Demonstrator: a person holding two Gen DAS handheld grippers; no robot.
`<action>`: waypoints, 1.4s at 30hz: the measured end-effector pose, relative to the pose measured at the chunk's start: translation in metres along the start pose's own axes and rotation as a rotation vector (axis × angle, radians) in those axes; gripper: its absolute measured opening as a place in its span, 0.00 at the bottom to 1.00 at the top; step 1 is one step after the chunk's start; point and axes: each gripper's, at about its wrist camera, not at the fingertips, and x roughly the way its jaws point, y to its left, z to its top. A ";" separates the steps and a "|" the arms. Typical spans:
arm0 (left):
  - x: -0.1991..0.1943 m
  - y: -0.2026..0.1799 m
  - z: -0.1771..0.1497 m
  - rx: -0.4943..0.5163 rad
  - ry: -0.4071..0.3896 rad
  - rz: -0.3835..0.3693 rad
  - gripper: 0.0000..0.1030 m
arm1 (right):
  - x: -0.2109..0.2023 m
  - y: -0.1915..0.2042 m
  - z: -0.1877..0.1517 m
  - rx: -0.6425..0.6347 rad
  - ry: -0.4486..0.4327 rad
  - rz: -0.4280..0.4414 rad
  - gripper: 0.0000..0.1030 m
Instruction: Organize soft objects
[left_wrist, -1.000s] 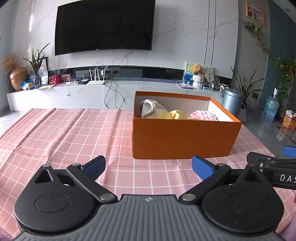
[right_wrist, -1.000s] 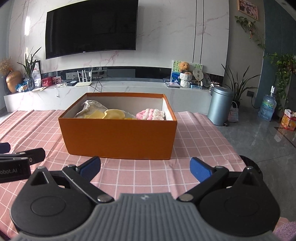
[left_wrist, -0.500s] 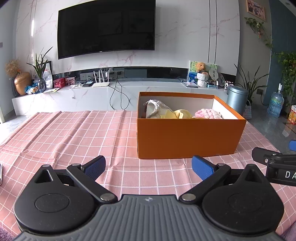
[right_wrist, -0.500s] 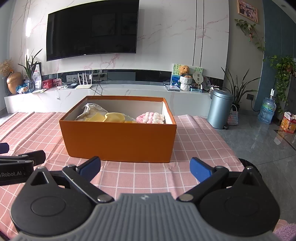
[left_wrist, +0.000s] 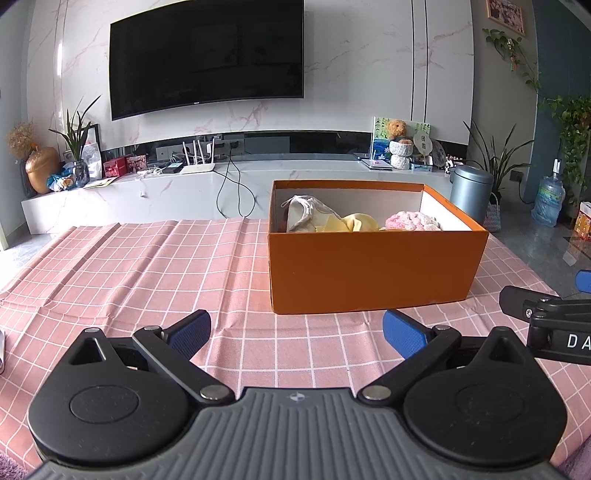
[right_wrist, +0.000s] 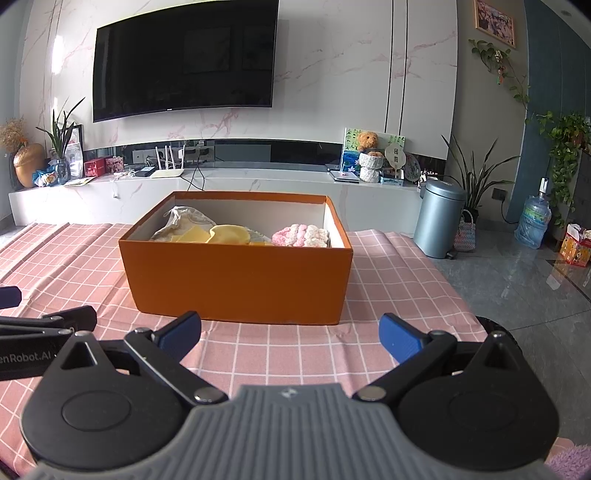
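An orange box (left_wrist: 373, 269) (right_wrist: 240, 284) stands on the pink checked tablecloth. Inside it lie a beige drawstring pouch (left_wrist: 306, 216) (right_wrist: 184, 223), yellow soft pieces (left_wrist: 356, 223) (right_wrist: 221, 234) and a pink-and-white fluffy item (left_wrist: 412, 221) (right_wrist: 301, 236). My left gripper (left_wrist: 295, 330) is open and empty, short of the box's near left corner. My right gripper (right_wrist: 290, 330) is open and empty, just before the box's front wall. Each gripper shows at the edge of the other's view, the right gripper (left_wrist: 550, 321) and the left gripper (right_wrist: 40, 332).
The tablecloth (left_wrist: 147, 273) has folds on the left. Beyond the table are a white TV bench (left_wrist: 184, 192) with a router and cables, a grey bin (right_wrist: 439, 221), plants and a water bottle (right_wrist: 533, 221). A purple fuzzy patch (right_wrist: 570, 461) shows at the bottom right corner.
Both grippers have drawn back and risen slightly from the box, staying open. The left view has swung so the box sits more to the right.
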 end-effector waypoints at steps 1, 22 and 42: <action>0.000 0.000 0.000 0.000 0.000 0.001 1.00 | 0.000 0.000 0.000 0.000 0.000 0.000 0.98; 0.001 -0.001 -0.003 0.009 -0.001 0.001 1.00 | 0.000 0.001 0.000 0.000 0.000 0.000 0.98; 0.000 0.000 -0.003 0.009 0.004 -0.003 1.00 | 0.001 0.001 -0.001 -0.002 0.007 0.008 0.98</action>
